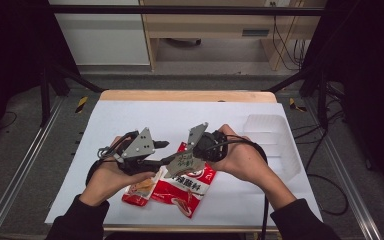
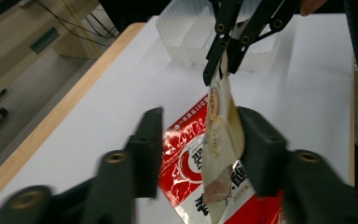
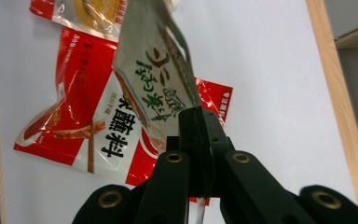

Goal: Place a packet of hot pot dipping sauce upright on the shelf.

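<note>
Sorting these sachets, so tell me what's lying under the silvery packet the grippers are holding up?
Under the silvery packet lies a big red sachet on the white table; its middle print is covered.

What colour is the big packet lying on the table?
Red and white packet, seen best in the right gripper view.

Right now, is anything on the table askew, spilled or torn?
Nothing spilled or visibly torn. The pale sachet hangs off the table, pinched at one edge by the right tongs, with the left tongs open around it. Two red packets lie overlapping and crooked below.
</note>
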The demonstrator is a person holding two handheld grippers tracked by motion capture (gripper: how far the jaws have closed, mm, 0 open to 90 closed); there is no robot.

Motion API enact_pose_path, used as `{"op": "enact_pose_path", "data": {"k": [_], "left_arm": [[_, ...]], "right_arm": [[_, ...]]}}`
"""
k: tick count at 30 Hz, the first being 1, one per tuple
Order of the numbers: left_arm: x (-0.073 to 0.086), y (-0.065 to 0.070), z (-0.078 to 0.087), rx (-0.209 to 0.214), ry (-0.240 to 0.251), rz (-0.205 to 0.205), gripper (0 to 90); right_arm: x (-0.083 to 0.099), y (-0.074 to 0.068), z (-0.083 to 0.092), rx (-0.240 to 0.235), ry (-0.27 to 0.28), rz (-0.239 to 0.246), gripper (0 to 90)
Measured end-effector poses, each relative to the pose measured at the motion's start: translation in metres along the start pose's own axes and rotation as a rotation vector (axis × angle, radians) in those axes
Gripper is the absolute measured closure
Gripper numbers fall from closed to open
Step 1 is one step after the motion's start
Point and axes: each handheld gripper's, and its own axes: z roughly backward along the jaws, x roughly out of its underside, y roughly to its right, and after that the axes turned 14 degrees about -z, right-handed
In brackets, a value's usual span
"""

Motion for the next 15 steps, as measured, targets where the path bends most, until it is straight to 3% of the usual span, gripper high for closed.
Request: {"op": "enact_pose_path", "data": {"k": [2, 4, 5, 9, 12, 15], "left_arm": [[0.005, 0.004, 0.001, -0.017, 0.009, 0.007, 31.4], [0.011, 0.007, 0.001, -0.042, 0.008, 0.012, 28.3], [0.014, 0.009, 0.001, -0.057, 0.006, 0.02, 20.6], [0.031, 0.013, 0.002, -0.092, -0.016, 0.066, 11.4], [0.046, 0.017, 0.002, -0.101, -0.031, 0.089, 9.4], [0.063, 0.021, 0.002, -0.112, -0.02, 0.137, 7.8]], "right_arm": [[0.001, 0.005, 0.004, 0.013, 0.001, -0.012, 90.0], [0.001, 0.006, 0.005, 0.015, 0.002, -0.018, 90.0], [0.001, 0.007, 0.008, 0.021, -0.001, -0.027, 90.0], [0.002, 0.01, 0.013, 0.032, -0.005, -0.028, 90.0], [0.003, 0.012, 0.015, 0.037, -0.009, -0.041, 90.0], [0.005, 0.016, 0.018, 0.037, -0.011, -0.062, 90.0]]}}
